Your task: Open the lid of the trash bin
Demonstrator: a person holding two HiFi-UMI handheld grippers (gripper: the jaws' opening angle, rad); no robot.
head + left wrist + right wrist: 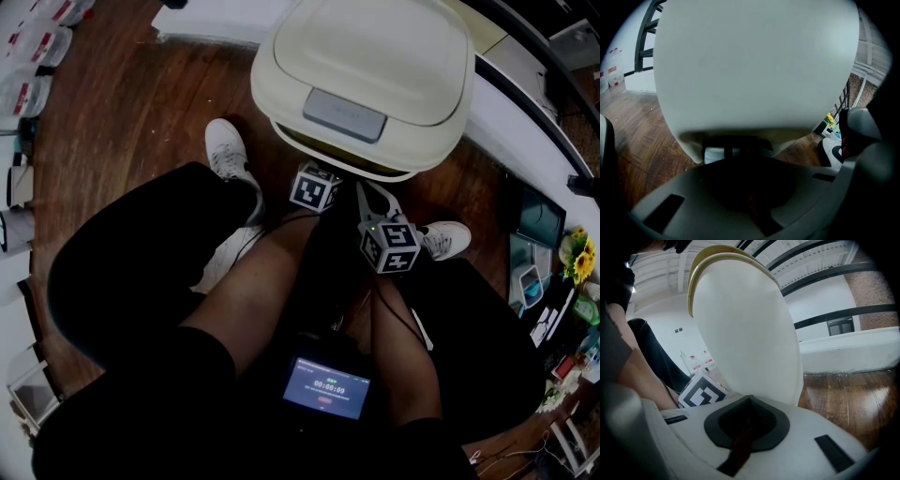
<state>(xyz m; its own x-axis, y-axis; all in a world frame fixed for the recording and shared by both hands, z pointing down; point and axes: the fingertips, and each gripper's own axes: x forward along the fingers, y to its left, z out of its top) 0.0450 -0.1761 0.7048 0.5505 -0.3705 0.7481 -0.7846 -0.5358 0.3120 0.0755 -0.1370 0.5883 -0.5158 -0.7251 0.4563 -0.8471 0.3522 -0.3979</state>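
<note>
Wood floor point(131, 112) all round the bin point(380, 169). The bin is cream and stands straight ahead of the person's knees, with white wall behind it. Lid point(375, 47) sits on top of the bin, grey panel point(344, 114) at its front edge. A dark gap shows under that front edge, but can't tell if the lid is lifted.

Person is seated facing the bin, one white shoe point(228, 150) left of its base, the other point(445, 239) right of it.

Both grippers are low at the bin's front, under the lid overhang, side by side. Left gripper point(740, 158): jaws together, nothing in them, nose close to the bin wall. Right gripper point(749, 398): jaws together, empty, just beside the bin's curved side. The left's marker cube point(702, 394) shows next to it.

Small screen point(326, 386) sits on the lap, nearer the person than the bin. Yellow flowers point(581, 258) far right of the bin.
</note>
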